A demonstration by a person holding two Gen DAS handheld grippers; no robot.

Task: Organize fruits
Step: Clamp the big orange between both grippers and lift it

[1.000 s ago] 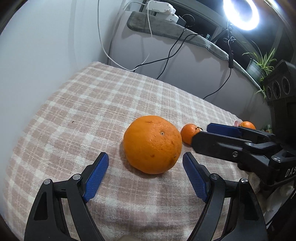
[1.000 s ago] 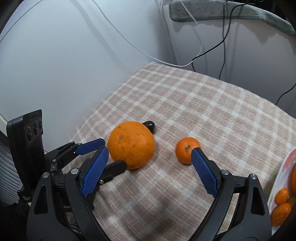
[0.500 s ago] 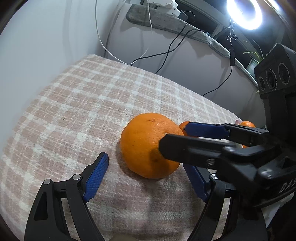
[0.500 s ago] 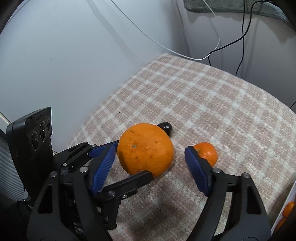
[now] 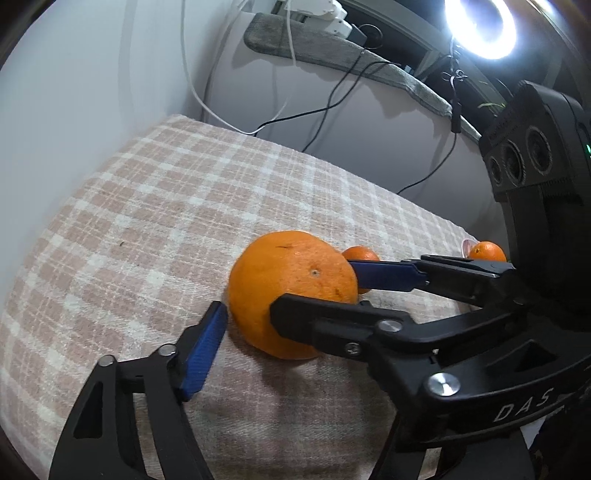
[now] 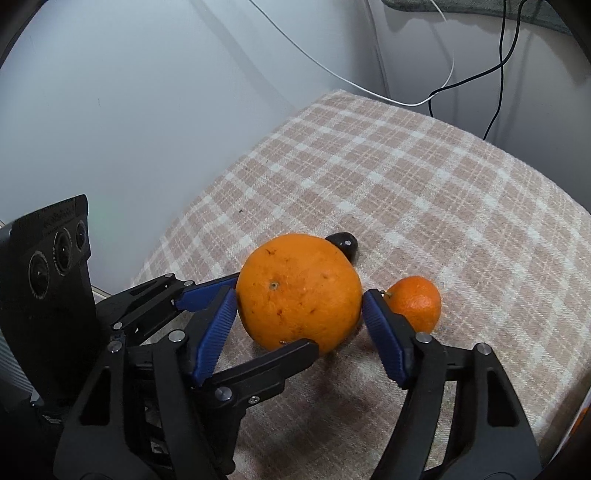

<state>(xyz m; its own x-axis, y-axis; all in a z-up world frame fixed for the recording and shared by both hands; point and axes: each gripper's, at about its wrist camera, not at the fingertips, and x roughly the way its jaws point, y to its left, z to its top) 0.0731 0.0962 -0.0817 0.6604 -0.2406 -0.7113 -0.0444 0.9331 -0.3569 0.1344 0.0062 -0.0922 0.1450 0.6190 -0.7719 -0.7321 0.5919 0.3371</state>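
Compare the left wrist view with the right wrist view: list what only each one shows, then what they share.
Only the left wrist view: a ring light, a grey cushion, and a third orange fruit at the cloth's far edge.

Only the right wrist view: nothing of note.

Both: the checked cloth, wall cables, the large orange between both closing tongs, left and right, and the small mandarin beside it.
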